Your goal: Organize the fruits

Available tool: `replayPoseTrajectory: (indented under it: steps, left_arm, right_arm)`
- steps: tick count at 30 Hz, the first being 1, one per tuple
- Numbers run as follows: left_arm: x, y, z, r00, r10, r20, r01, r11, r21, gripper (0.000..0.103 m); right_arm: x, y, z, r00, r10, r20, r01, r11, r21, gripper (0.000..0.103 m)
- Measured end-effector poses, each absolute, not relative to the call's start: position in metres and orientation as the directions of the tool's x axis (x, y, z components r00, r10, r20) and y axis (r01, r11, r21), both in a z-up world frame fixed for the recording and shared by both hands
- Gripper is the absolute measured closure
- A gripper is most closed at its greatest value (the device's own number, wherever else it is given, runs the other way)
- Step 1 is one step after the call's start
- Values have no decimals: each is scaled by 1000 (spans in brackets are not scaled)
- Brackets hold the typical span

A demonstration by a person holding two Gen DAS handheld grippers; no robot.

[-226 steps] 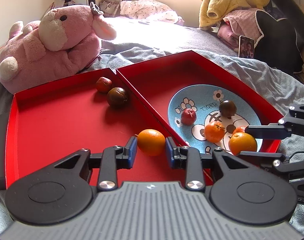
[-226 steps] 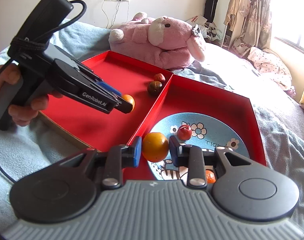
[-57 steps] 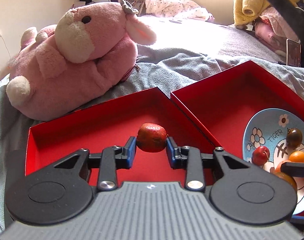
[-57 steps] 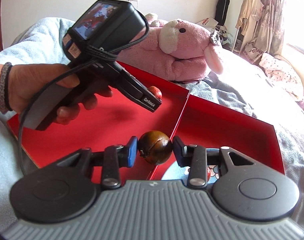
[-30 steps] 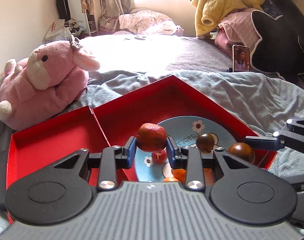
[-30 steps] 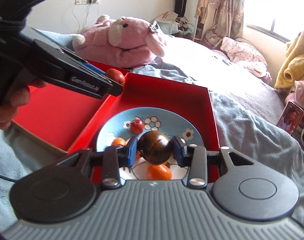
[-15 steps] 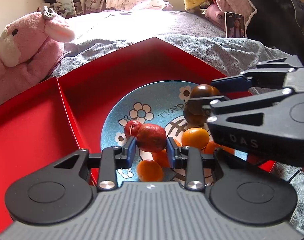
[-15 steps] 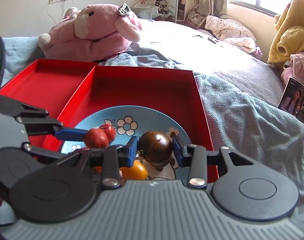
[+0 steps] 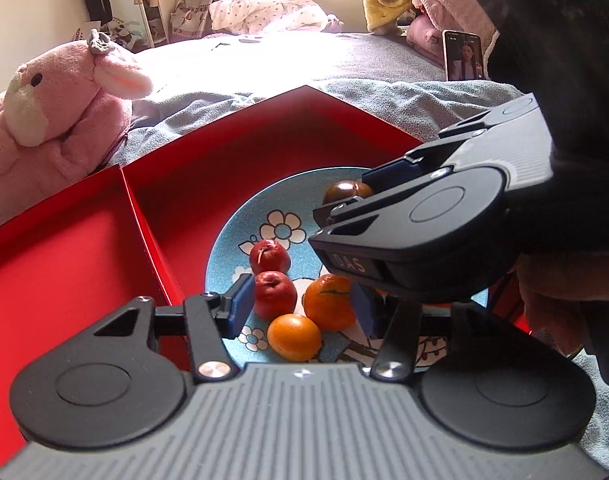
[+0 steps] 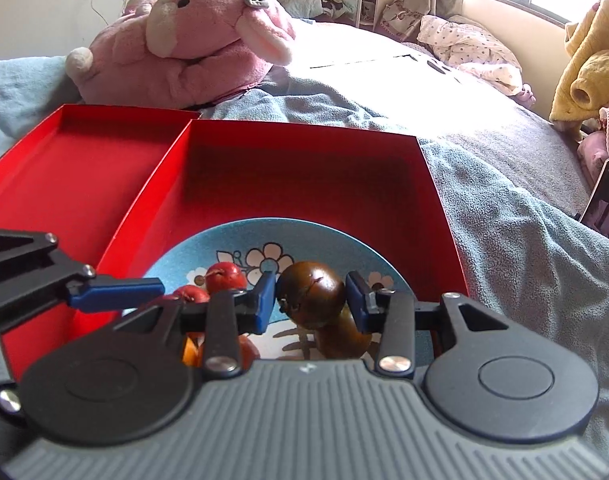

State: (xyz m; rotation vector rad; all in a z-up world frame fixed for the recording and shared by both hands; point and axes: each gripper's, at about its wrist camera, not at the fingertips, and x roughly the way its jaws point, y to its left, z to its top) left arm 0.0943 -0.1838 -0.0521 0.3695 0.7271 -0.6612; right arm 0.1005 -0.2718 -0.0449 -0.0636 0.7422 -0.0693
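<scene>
A blue flowered plate (image 9: 224, 248) lies in the right red tray (image 9: 224, 168). On it lie two red fruits (image 9: 275, 294), two oranges (image 9: 328, 300) and brown fruits (image 9: 344, 191). My left gripper (image 9: 302, 306) is open low over the plate, with a red fruit and an orange between its fingers. My right gripper (image 10: 310, 300) hangs over the plate's far side, its jaws slightly apart around a brown fruit (image 10: 310, 296) that sits on another brown fruit (image 10: 344, 340). The plate also shows in the right wrist view (image 10: 240, 240).
The left red tray (image 10: 84, 168) holds no fruit. A pink plush rabbit (image 10: 192, 40) lies behind the trays on the grey blanket. A phone (image 9: 464, 54) leans at the far right. Clothes are piled near the window.
My left gripper opened and let the red fruit down onto the plate beside the other red fruit. My right gripper lowered the brown fruit onto the plate and loosened its jaws.
</scene>
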Motion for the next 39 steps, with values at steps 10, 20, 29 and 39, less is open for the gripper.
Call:
replayPoseTrajectory:
  steps: [10,20,29,39]
  left_arm:
    - [57,-167,-28,603,-400,-690,614,785,80,33]
    - [32,-150,-14,630,-386,-673,589,803,91,33]
    - [-9,-133,19,698,-342,-629,490,869,71,14]
    - [-51,-111,29,752,-259,-607,361,931,50,13]
  right_arm:
    - [75,-285,-36,741,-31,-671,68,997,29,60]
    - [58,-284,-24,776,-46,-629,65,998,8,60]
    - [-45,-297,22,817,-82,-571,152,985,77,35]
    - [-120,-268,4,728,-73,-682,137,990,41,34]
